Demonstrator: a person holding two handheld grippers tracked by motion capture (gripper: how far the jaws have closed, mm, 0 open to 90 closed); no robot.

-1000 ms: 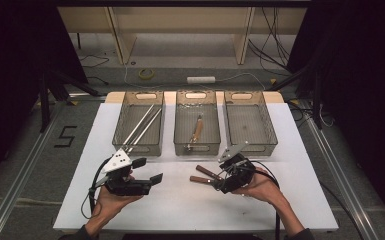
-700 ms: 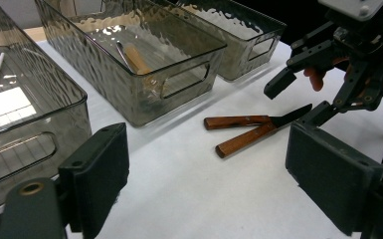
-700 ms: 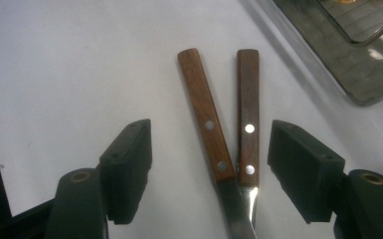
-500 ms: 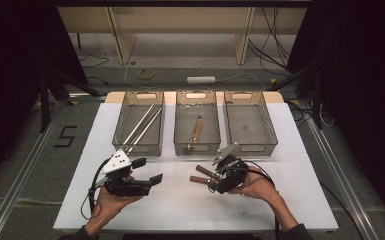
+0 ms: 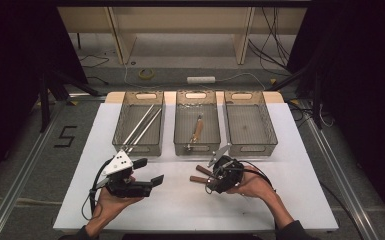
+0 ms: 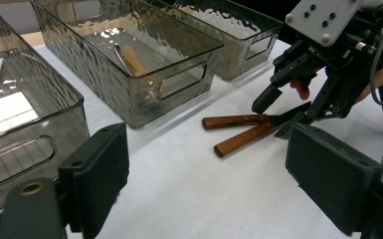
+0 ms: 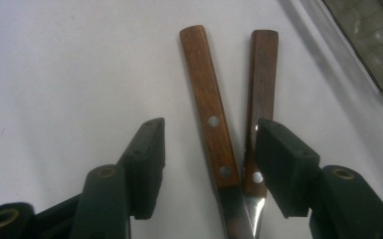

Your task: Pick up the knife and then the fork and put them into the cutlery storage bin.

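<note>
Knives first: two wooden-handled knives lie side by side on the white table, handles nearly touching, blades converging toward the right gripper. They sit just in front of the middle bin, which already has a wooden-handled utensil in it.

Right gripper has its jaws spread wide and hangs over the handles near the blade end. Looks to me like one pad is set to come down on top of the darker handle instead of beside it, so I'd nudge it sideways until one handle sits cleanly between the pads, otherwise it pinches both or skids off. Grabbing over the rivets seems smart, flat sides to the pads, low to the table.

Left gripper is also spread, holding nothing, parked well apart from the knives near the left bin with its metal rods. I'd leave it there.
</note>
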